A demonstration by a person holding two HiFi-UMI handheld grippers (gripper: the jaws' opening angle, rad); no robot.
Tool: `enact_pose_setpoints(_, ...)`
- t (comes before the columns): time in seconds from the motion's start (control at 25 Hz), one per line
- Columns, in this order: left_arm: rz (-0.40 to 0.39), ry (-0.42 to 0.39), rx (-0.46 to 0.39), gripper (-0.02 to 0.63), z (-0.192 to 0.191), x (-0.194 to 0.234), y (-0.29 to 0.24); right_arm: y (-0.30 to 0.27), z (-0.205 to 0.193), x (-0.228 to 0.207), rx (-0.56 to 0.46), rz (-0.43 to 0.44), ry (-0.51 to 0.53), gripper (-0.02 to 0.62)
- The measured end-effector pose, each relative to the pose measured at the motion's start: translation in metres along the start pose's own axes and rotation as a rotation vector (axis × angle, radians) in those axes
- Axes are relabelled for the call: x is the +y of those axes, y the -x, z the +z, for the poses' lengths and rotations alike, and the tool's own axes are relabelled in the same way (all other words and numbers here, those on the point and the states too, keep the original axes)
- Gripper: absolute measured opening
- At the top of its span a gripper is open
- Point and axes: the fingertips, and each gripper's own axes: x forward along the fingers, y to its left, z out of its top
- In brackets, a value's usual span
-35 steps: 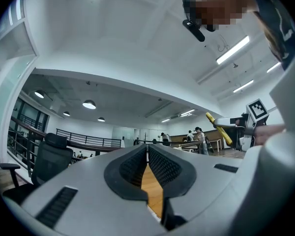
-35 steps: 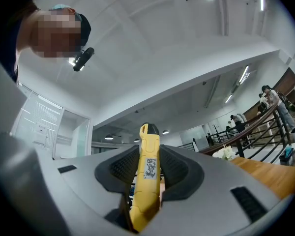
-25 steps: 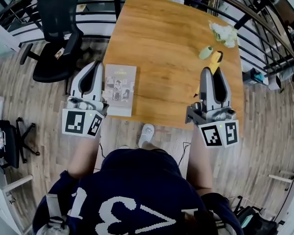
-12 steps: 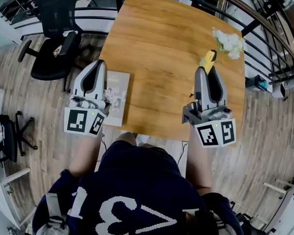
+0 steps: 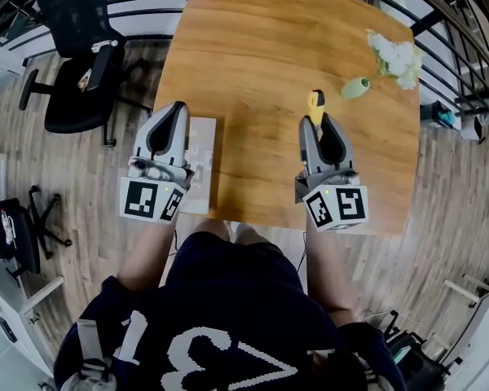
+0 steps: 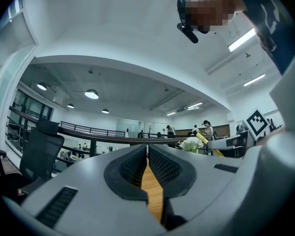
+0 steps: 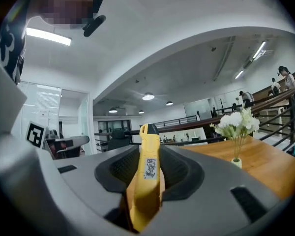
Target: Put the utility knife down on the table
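Nearest the camera in the head view, the person (image 5: 220, 316) stands at the near edge of the tabletop (image 5: 261, 63). The head and lower body are cut off by the frame.

Right tongs (image 5: 319, 122): positioned over the near right part of the tabletop. They are clamped on the yellow utility knife (image 5: 315, 104), which projects beyond the tips toward the middle of the tabletop. The right gripper view confirms both pads pressing the knife's body (image 7: 147, 176), with its dark-tipped end angled upward. The rear end of the knife is hidden down in the throat of the tongs. Blade position cannot be determined. Whether the knife touches the tabletop cannot be determined, as the tongs cover its underside.

Left tongs (image 5: 177, 107): positioned at the near left edge of the tabletop. In the left gripper view the tips (image 6: 147, 149) meet, leaving only a thin slit lower down. Wood grain shows through that slit and nothing is held.

A pale booklet (image 5: 202, 161) lies at the left edge of the tabletop. It is largely covered by the left tongs and its cover is illegible.

A small green vase (image 5: 356, 88) of white flowers (image 5: 395, 55) stands at the far right corner of the tabletop. It is well apart from the knife.

Beyond the left side of the tabletop, a black office chair (image 5: 73, 63) stands on the plank floor (image 5: 81, 186). A dark railing (image 5: 147, 10) runs behind the far edge and is partly cut off.
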Motion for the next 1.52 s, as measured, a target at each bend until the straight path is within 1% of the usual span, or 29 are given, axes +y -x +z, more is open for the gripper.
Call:
enact_pose_setpoints(0.12,-0.011,0.015,0.041,0.023,-0.020,0.004,-0.003,-0.009,-0.053,-0.005,0.107,-0.032,-0.003,0.140)
enact_pose_setpoints(0.24,-0.021,0.025,0.081,0.023,-0.036,0.005,-0.005,-0.012,-0.113,-0.009,0.235,-0.056,0.019,0.140)
enact_pose_setpoints(0.36,-0.028,0.030,0.113,0.023,-0.049,0.007,-0.007,-0.011,-0.171,-0.010,0.369,-0.052,0.076,0.140)
enact_pose_setpoints(0.48,-0.029,0.037,0.135,0.023,-0.059,0.008,-0.007,-0.004,-0.219,-0.009,0.485,-0.046,0.113,0.140)
enact_pose_setpoints(0.56,-0.030,0.040,0.148,0.023,-0.064,0.008,-0.006,0.003,-0.244,-0.010,0.546,-0.054,0.108,0.140)
enact_pose_setpoints(0.64,-0.031,0.041,0.158,0.023,-0.068,0.009,-0.005,0.009,-0.259,-0.010,0.587,-0.071,0.094,0.140)
enact_pose_setpoints(0.84,-0.013,0.041,0.170,0.023,-0.071,0.015,0.000,0.016,-0.276,-0.013,0.654,-0.098,0.111,0.141)
enact_pose_setpoints(1.04,-0.011,0.032,0.165,0.023,-0.068,0.014,0.000,0.012,-0.281,-0.014,0.695,-0.085,0.108,0.151)
enact_pose_setpoints(1.08,-0.012,0.030,0.161,0.023,-0.066,0.014,0.000,0.010,-0.278,-0.015,0.687,-0.083,0.108,0.164)
enact_pose_setpoints(1.16,-0.014,0.027,0.152,0.023,-0.060,0.012,0.000,0.007,-0.262,-0.016,0.646,-0.088,0.110,0.167)
enact_pose_setpoints(1.2,-0.015,0.025,0.145,0.023,-0.055,0.012,0.001,0.005,-0.249,-0.016,0.613,-0.094,0.112,0.153)
enact_pose_setpoints(1.24,-0.016,0.022,0.137,0.023,-0.050,0.011,0.000,0.003,-0.233,-0.017,0.573,-0.100,0.115,0.124)
enact_pose_setpoints(1.36,-0.017,0.007,0.102,0.023,-0.031,0.011,-0.003,-0.011,-0.174,-0.019,0.423,-0.113,0.130,0.050)
enact_pose_setpoints(1.52,-0.027,-0.014,0.042,0.023,-0.003,0.008,-0.010,-0.023,-0.084,-0.019,0.205,-0.117,0.134,0.035)
